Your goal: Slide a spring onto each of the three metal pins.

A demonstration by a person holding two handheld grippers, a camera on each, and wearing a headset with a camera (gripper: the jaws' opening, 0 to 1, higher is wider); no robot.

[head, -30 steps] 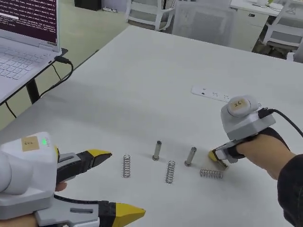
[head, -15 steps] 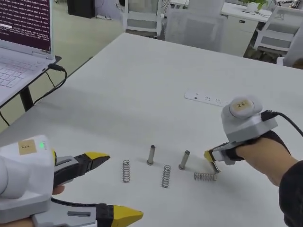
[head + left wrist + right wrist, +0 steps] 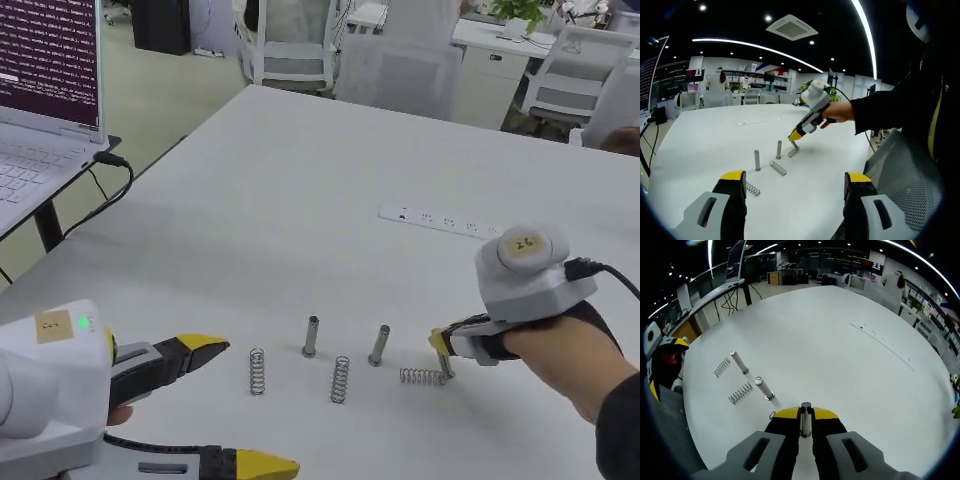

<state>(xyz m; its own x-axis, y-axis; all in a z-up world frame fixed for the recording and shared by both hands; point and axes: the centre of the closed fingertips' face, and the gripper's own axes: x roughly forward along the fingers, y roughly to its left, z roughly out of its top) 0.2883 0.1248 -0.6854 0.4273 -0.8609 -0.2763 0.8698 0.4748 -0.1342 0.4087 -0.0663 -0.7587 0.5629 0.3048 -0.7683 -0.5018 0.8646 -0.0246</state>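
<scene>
The right gripper is clamped narrow on a pin, which stands up between its jaws. In the head view the pin's lower end hangs at the table, just beside the near end of the right spring – whether they touch I cannot tell. The step in hand looks to be threading that spring. To do it well, I would tip the pin down until it lies along the spring's axis, then push it squarely into the open coil; an angled entry would likely snag a turn or shove the light spring away. The left gripper hovers near the table's front edge with its jaws spread wide and nothing between them. It is free to block the spring's far end so that it cannot skate. The middle pin and left pin stand upright and bare. The middle spring and left spring lie just in front of them, so none looks threaded yet. As for containers, nothing is binned – pins and springs all rest loose on the table itself.
</scene>
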